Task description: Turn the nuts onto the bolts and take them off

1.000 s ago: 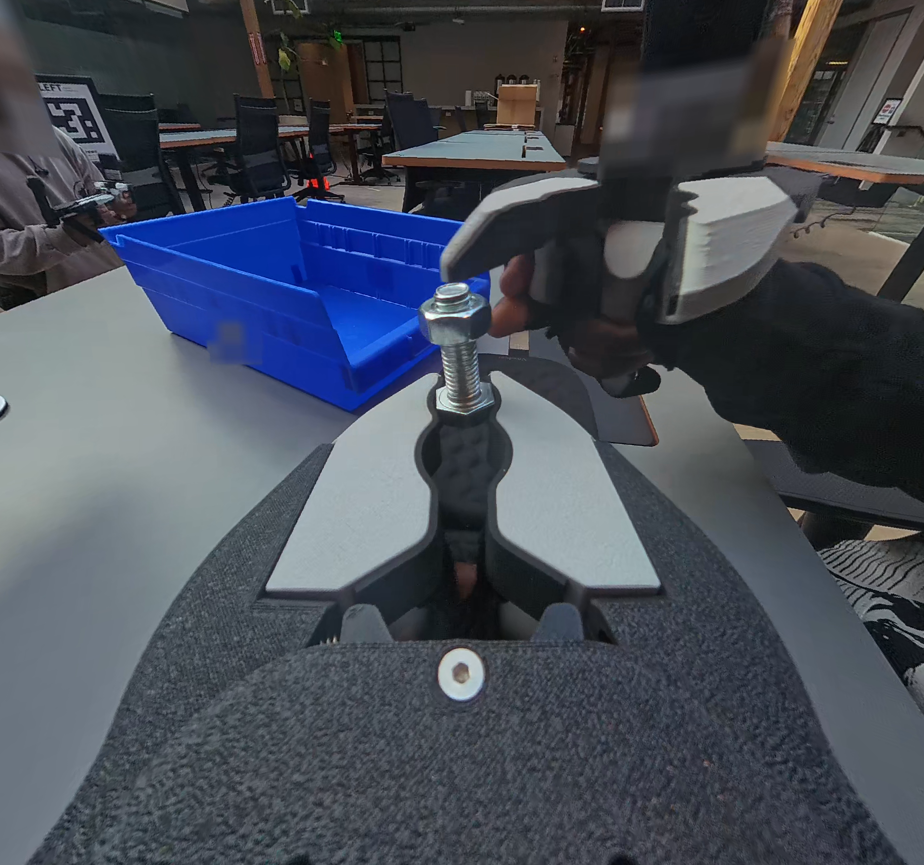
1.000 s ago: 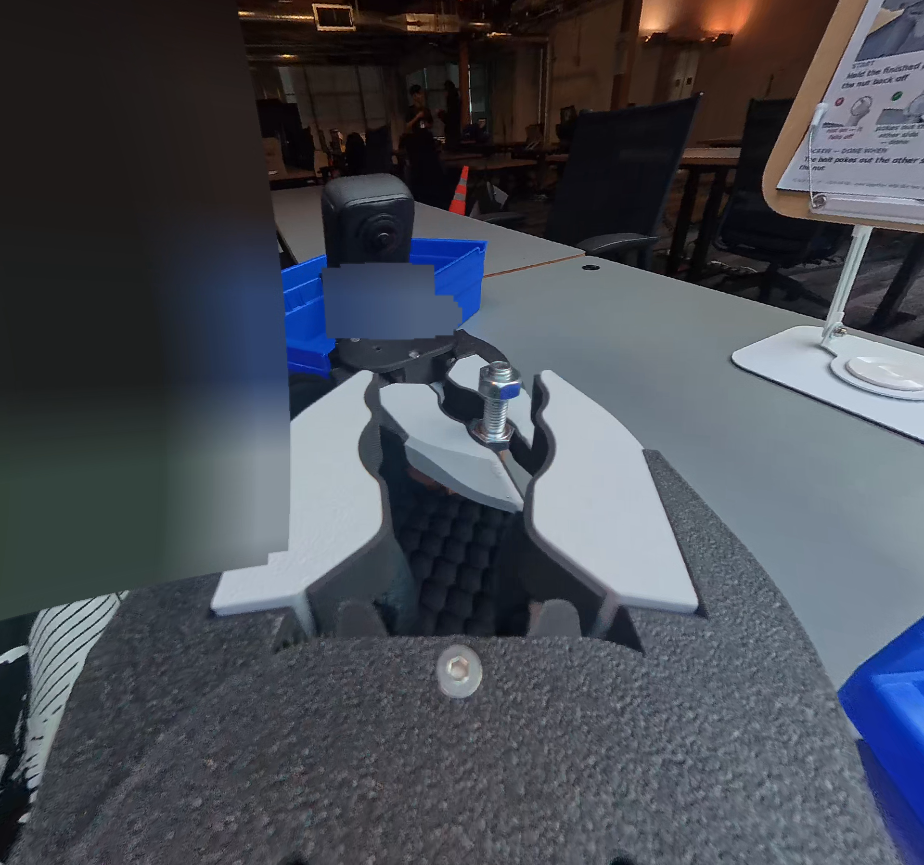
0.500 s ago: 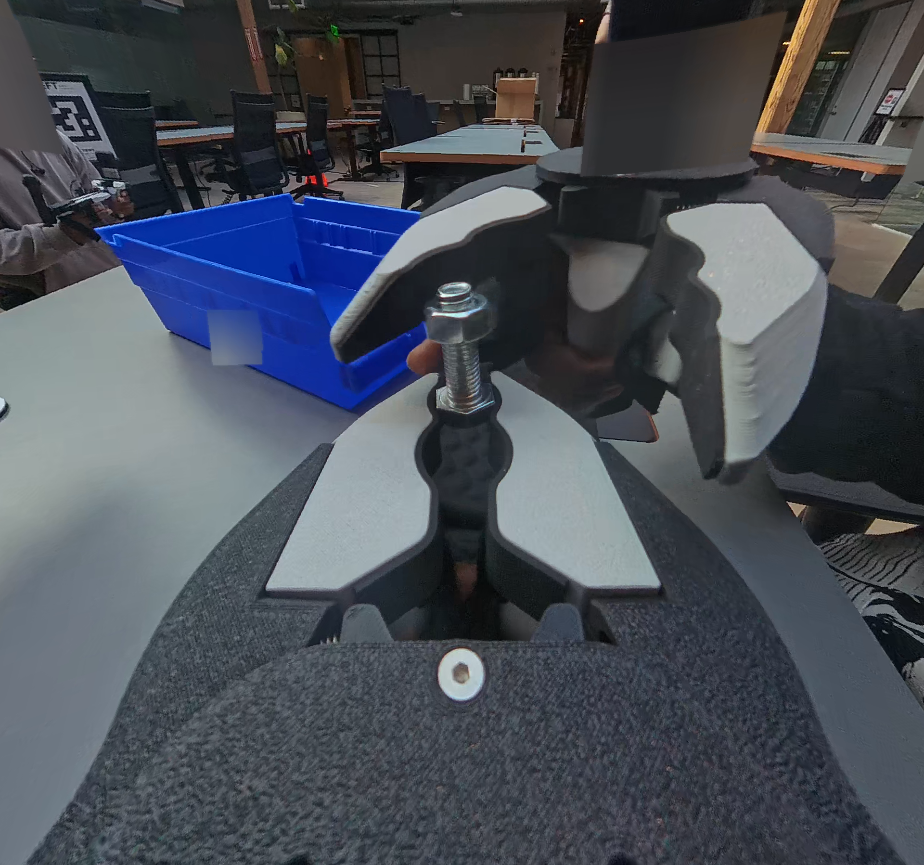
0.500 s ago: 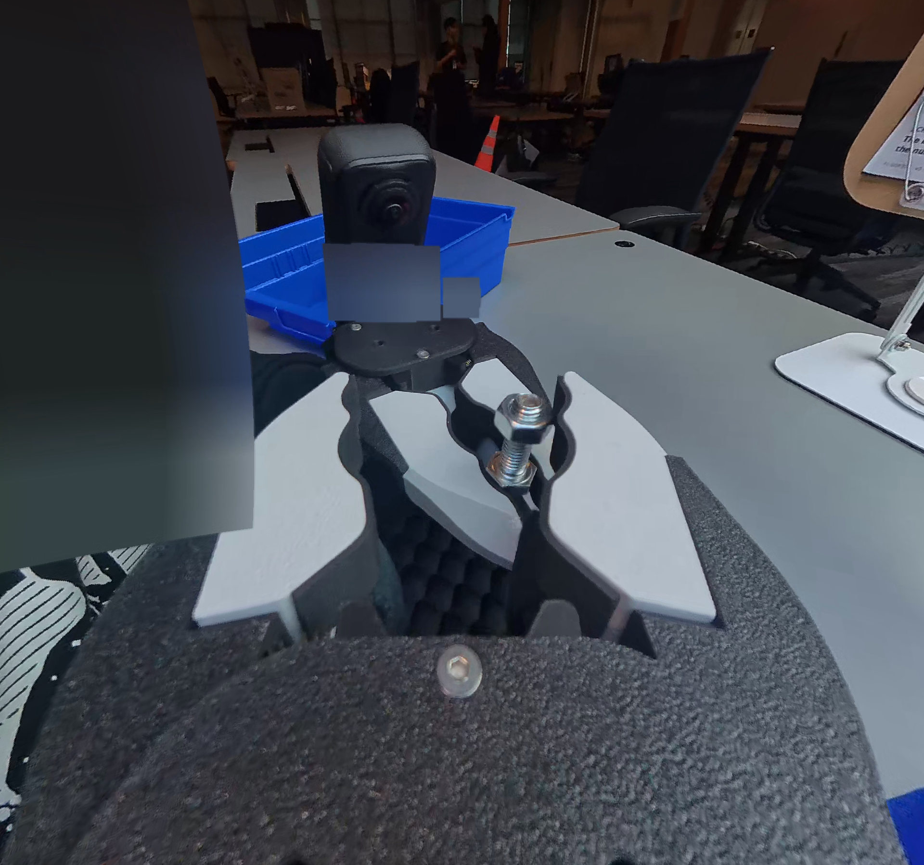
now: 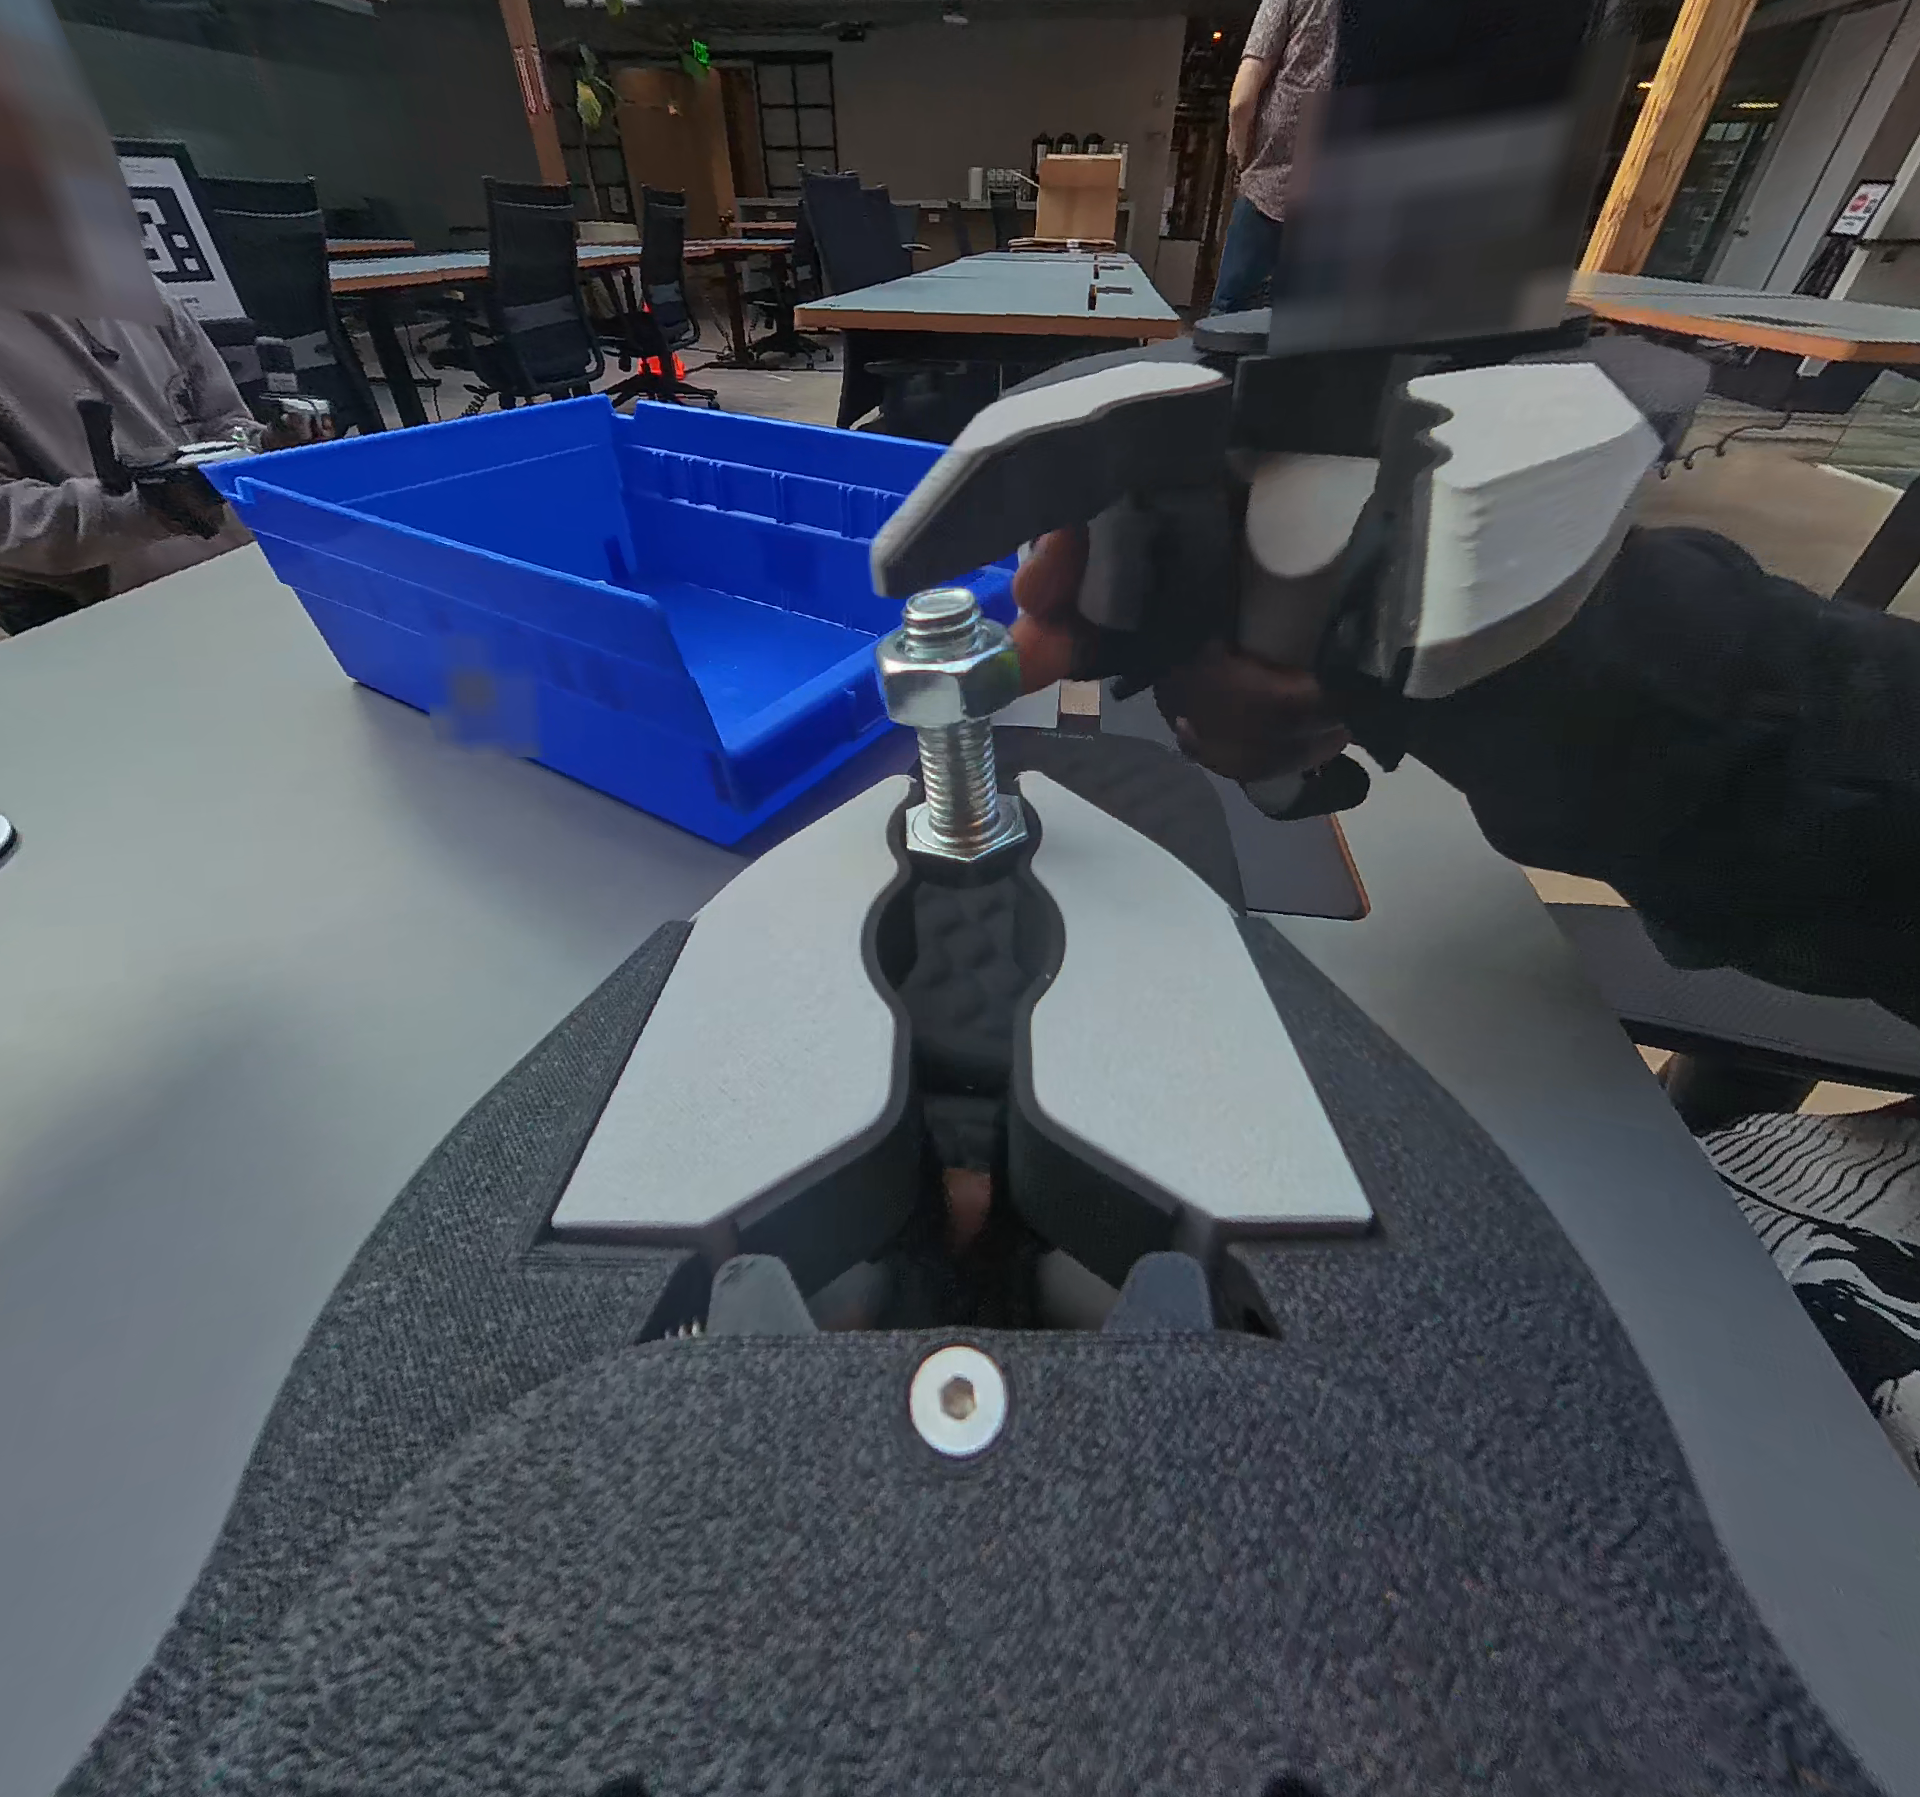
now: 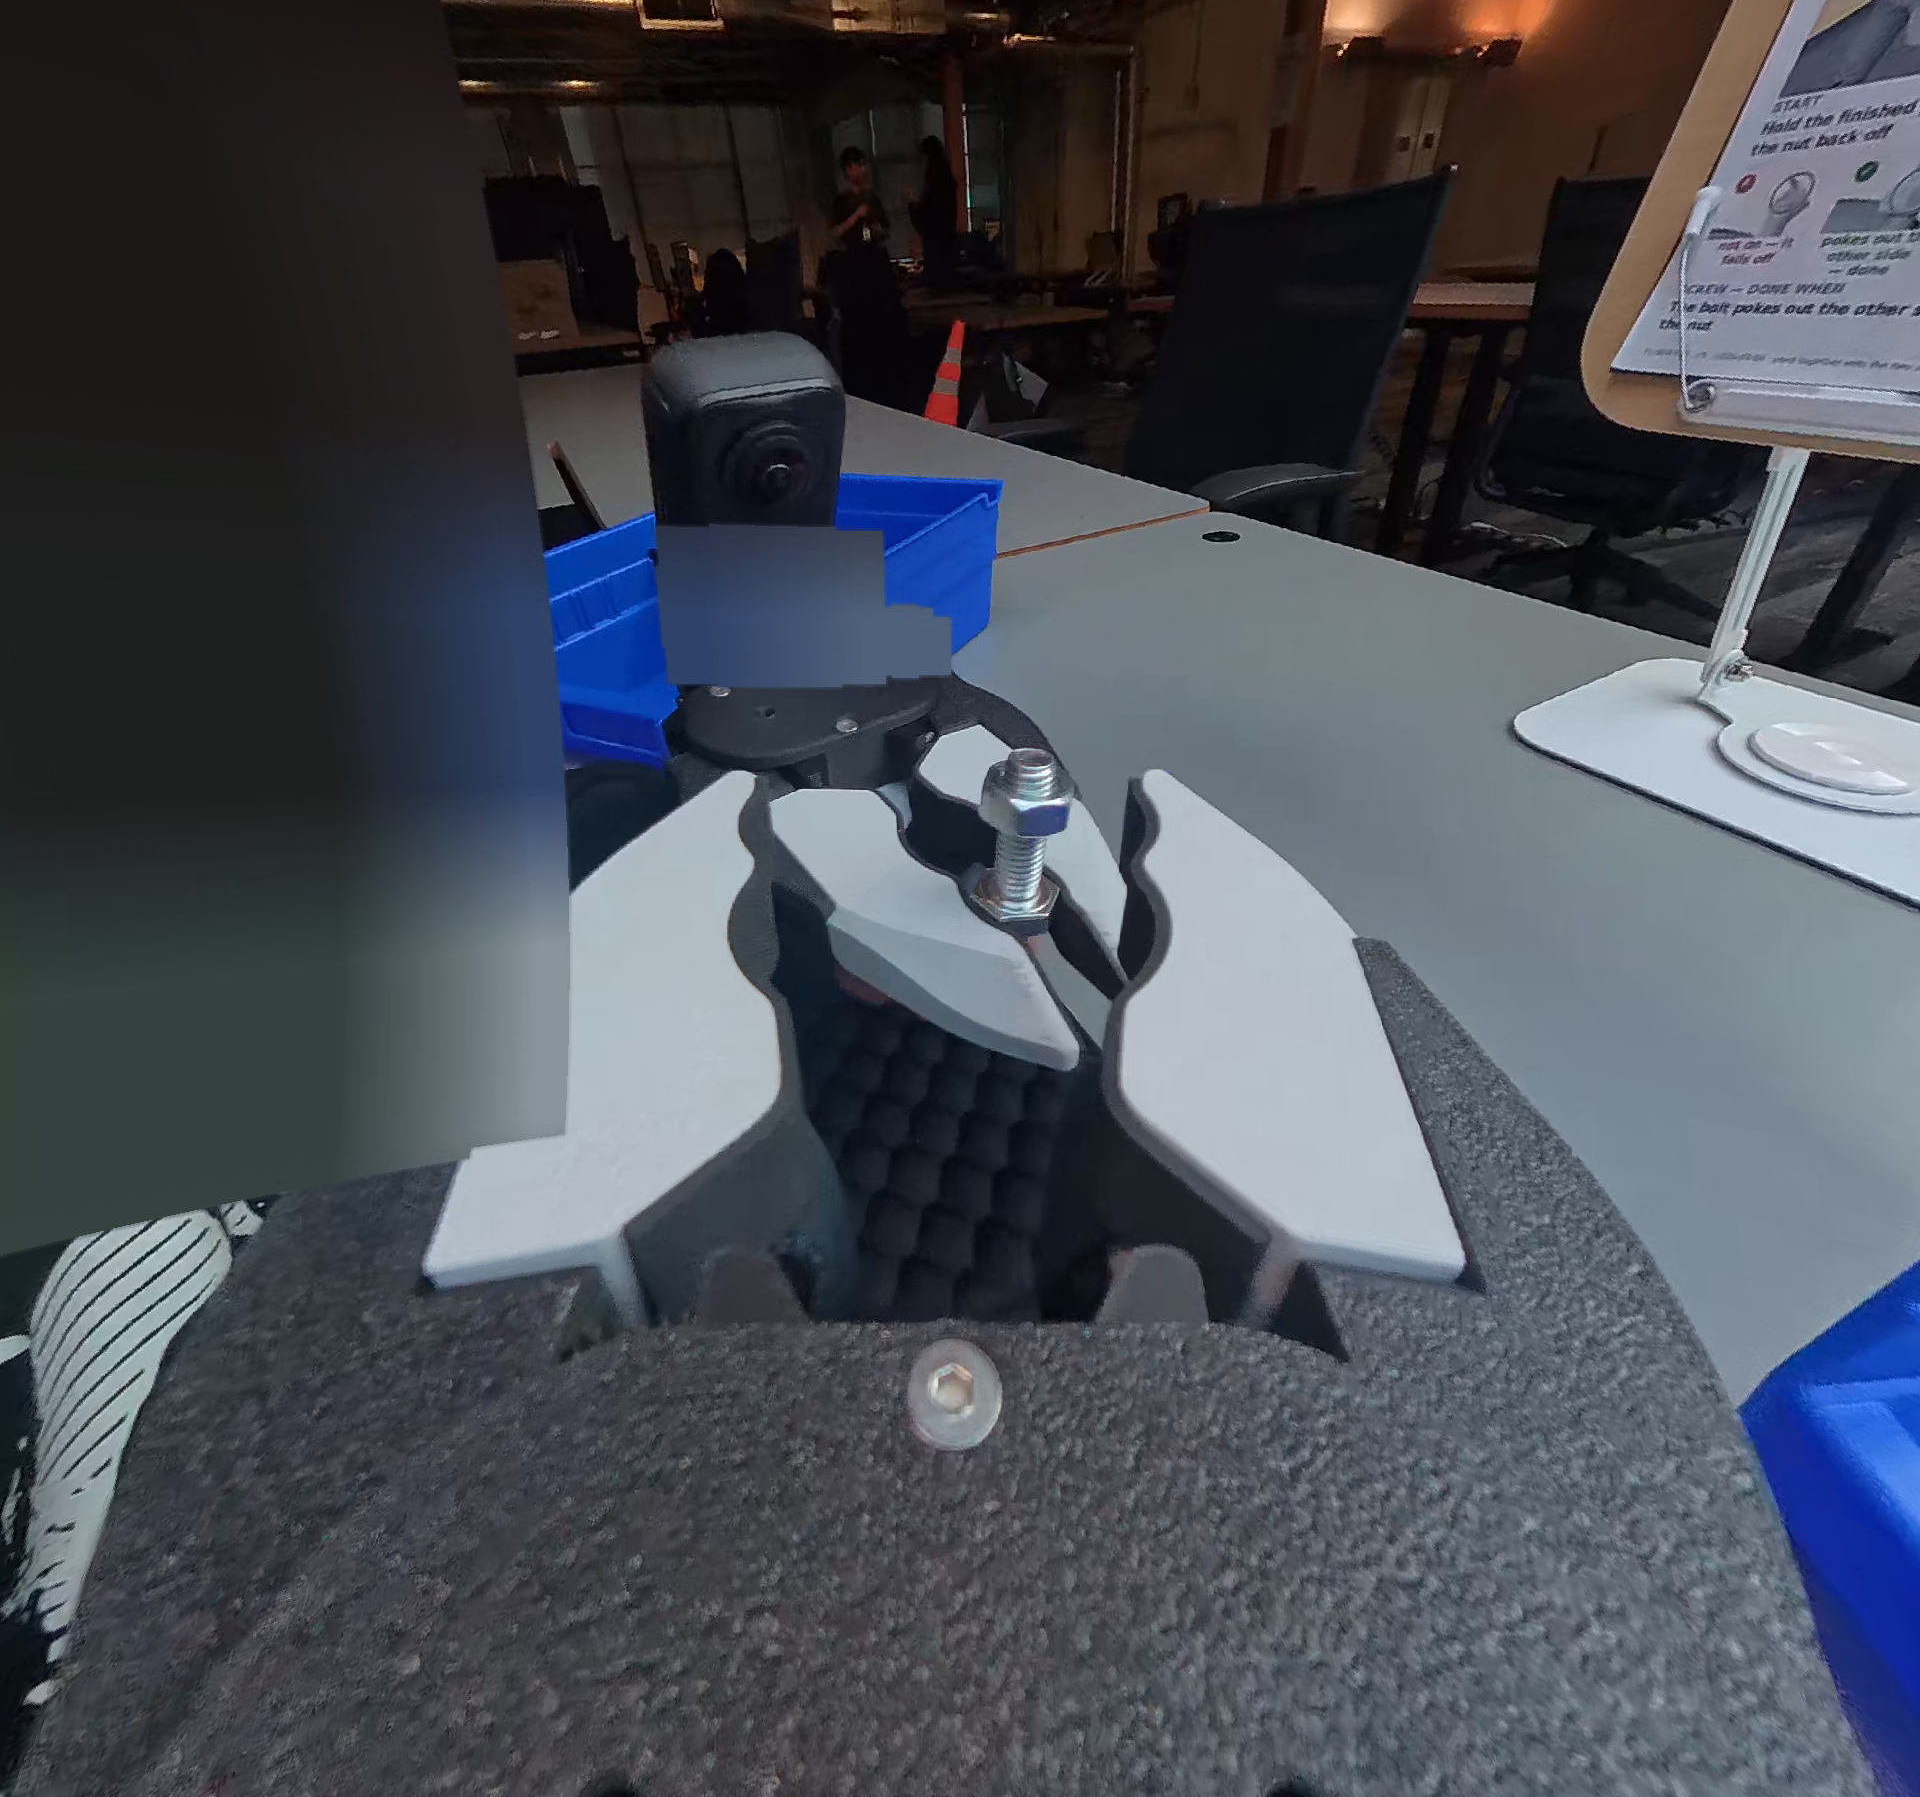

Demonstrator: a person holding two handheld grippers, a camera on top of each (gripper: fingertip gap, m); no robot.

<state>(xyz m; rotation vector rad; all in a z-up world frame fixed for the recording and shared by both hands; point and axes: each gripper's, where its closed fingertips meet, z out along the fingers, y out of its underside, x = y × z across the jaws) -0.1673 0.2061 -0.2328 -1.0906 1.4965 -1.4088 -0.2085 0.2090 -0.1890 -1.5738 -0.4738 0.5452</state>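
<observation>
My left gripper (image 5: 966,800) is shut on the hex head of a steel bolt (image 5: 961,771) and holds it upright above the grey table (image 5: 260,864). A steel nut (image 5: 945,682) sits on the thread near the top, and the bolt tip pokes out above it. My right gripper (image 5: 1153,625) is open just behind and to the right of the nut, tilted, and does not grip it. In the right wrist view the right gripper (image 6: 951,786) is open, with the bolt (image 6: 1018,874) and nut (image 6: 1027,802) between its fingertips, apart from both. The left gripper (image 6: 1023,926) lies between the fingers.
A blue bin (image 5: 499,542) stands on the table behind the bolt, and it also shows in the right wrist view (image 6: 935,542). A second blue bin (image 6: 1839,1435) is at the lower right. An instruction sheet on a stand (image 6: 1766,189) with a white base (image 6: 1662,739) stands at the right. Some 6 cm of space lies between my two pairs of fingers.
My right gripper closed in around the nut, then swung back to the right and stays open. The nut now sits lower on the thread, with more bolt tip above it.
</observation>
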